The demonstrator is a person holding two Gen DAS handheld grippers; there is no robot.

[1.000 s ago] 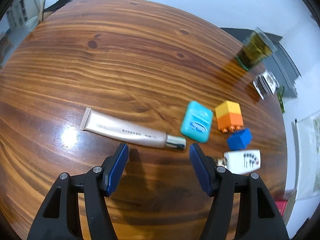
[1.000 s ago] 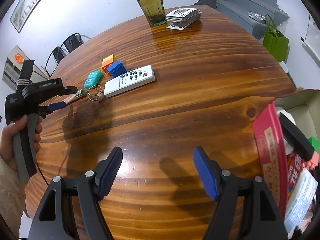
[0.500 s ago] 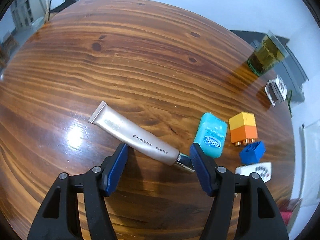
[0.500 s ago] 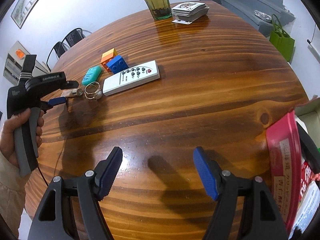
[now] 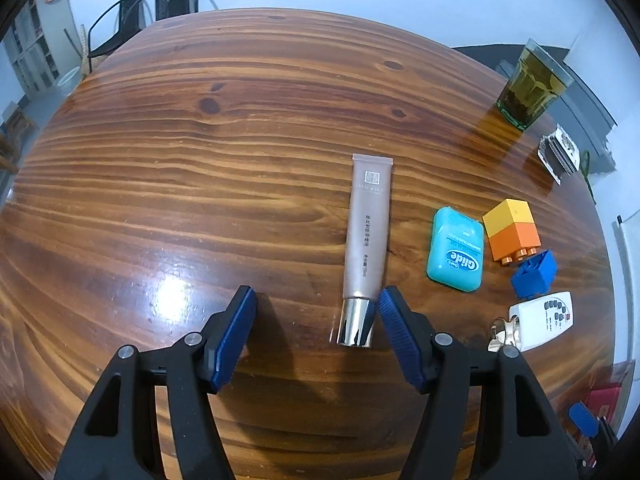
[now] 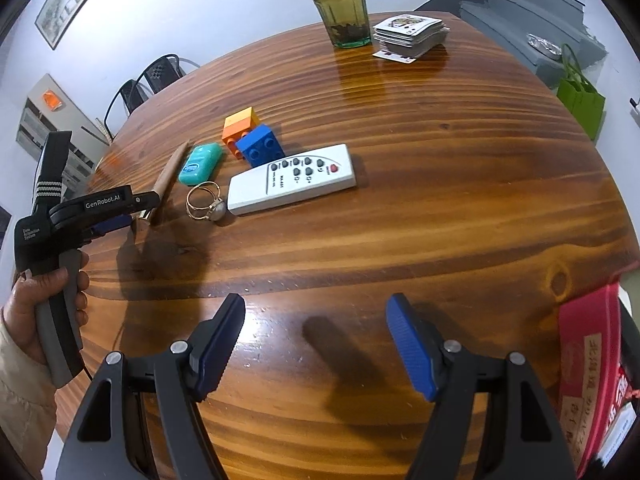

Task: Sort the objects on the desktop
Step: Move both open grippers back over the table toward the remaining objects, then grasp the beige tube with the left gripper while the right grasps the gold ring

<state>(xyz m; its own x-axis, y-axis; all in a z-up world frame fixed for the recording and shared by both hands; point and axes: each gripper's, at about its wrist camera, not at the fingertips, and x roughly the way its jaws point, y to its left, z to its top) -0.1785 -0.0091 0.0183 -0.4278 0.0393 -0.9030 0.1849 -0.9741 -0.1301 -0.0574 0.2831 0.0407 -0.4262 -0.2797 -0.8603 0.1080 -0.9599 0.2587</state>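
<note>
The left tongs [image 5: 316, 312] stood open low in the left wrist frame, holding nothing; the silver cap of a cosmetic tube [image 5: 366, 236] lay between the blue pads, just beside the right-hand pad [image 5: 396, 332], though whether it touched could not be told. The tube ran straight up the frame on the wooden table [image 5: 200, 184]. To its right lay a teal floss box [image 5: 456, 250], then a yellow-and-orange block [image 5: 512, 232], a blue block [image 5: 534, 274] and a white remote [image 5: 544, 320], with a ring [image 5: 502, 332] at the remote's near end. A glass of tea [image 5: 530, 86] and a deck of cards [image 5: 560, 154] sat at the upper right.

The right tongs [image 6: 316, 344] were open and empty over bare wood at the bottom of the right wrist frame. A red box [image 6: 588, 372] showed at the lower right edge.
</note>
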